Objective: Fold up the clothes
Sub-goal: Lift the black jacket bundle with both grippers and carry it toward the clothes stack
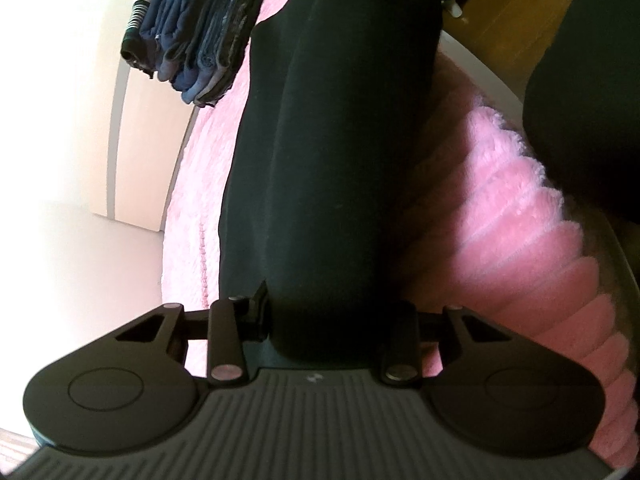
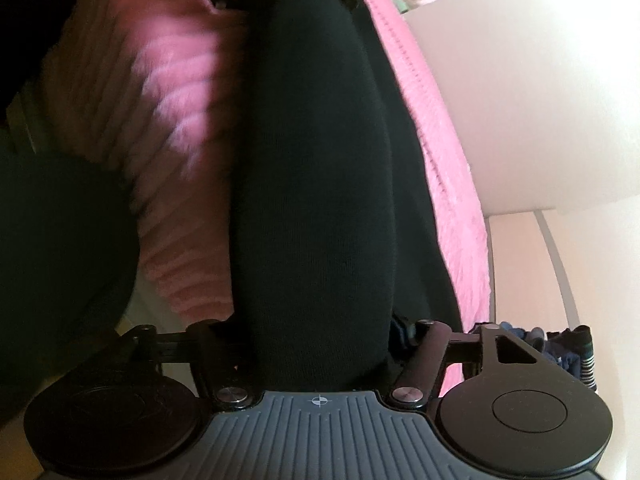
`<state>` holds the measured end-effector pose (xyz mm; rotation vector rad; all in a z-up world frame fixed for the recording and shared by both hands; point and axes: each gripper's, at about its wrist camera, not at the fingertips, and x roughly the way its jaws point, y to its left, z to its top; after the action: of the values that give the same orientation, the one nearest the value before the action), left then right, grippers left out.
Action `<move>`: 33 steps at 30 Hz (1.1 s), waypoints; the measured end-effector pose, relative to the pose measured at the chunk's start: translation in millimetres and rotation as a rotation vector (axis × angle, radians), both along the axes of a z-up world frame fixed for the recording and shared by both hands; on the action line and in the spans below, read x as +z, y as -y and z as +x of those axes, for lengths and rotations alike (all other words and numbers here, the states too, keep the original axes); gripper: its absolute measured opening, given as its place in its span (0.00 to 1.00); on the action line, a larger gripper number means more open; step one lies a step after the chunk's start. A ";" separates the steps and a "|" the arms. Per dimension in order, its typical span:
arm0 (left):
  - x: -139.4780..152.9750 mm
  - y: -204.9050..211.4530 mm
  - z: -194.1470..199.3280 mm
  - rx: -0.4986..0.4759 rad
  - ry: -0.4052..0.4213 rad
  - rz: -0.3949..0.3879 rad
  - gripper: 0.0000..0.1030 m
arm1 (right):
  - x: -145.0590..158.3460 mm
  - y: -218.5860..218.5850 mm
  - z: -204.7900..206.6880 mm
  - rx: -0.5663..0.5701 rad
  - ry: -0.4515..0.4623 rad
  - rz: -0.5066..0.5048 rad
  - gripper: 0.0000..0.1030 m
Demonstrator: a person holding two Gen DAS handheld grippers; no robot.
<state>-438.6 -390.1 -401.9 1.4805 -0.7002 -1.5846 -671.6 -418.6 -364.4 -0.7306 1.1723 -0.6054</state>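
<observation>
Left gripper (image 1: 332, 320): jaws partway closed around a thick roll of the black garment (image 1: 340, 140); whether you truly pinch it, you cannot tell.
Right gripper (image 2: 320, 344): jaws set wider around the same cloth; grip equally unclear.
Garment: stretched between both, on the pink blanket (image 1: 520, 200).
Advice: lower both ends level, keep the fold edge straight.
Far left: folded stack (image 1: 192, 36).

A home bedroom, by the look of it: a fluffy pink blanket (image 1: 520, 208) covers a bed, a stack of folded dark clothes (image 1: 192, 32) lies on it, and pale cupboard doors (image 2: 560, 260) stand alongside.
</observation>
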 end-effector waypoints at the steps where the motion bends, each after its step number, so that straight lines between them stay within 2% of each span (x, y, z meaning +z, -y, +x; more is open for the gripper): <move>1: -1.5 -0.3 -0.3 0.000 -0.003 -0.009 0.32 | -1.4 0.4 -0.7 0.000 0.006 0.007 0.63; 6: -6.1 1.0 1.7 -0.005 -0.032 -0.049 0.32 | 9.8 7.4 -3.5 -0.023 0.083 0.087 0.62; 8: -3.8 3.4 2.5 -0.003 -0.051 -0.047 0.32 | 16.0 11.3 -1.4 -0.044 0.100 0.133 0.57; 12: 7.7 13.8 4.9 -0.002 -0.075 0.015 0.32 | 31.3 26.3 6.4 -0.084 0.085 0.239 0.47; 15: 27.9 26.9 5.2 0.004 -0.084 0.105 0.32 | 59.5 40.4 7.3 -0.090 0.046 0.331 0.39; 18: 61.8 42.0 4.3 0.008 -0.095 0.219 0.31 | 95.6 55.0 9.3 -0.083 0.009 0.391 0.37; 23: 138.4 60.2 0.6 0.009 -0.132 0.402 0.31 | 179.0 67.9 10.6 -0.072 -0.051 0.430 0.36; 28: 215.1 67.1 -7.4 0.029 -0.189 0.521 0.31 | 256.6 68.1 2.7 -0.096 -0.066 0.506 0.36; 33: 269.1 75.4 -21.3 0.037 -0.203 0.584 0.31 | 309.2 79.0 -11.3 -0.109 -0.055 0.550 0.36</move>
<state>-459.9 -465.5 -132.8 1.6833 -0.0859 -1.9777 -682.9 -497.6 -55.2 -0.2171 1.3569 -0.3255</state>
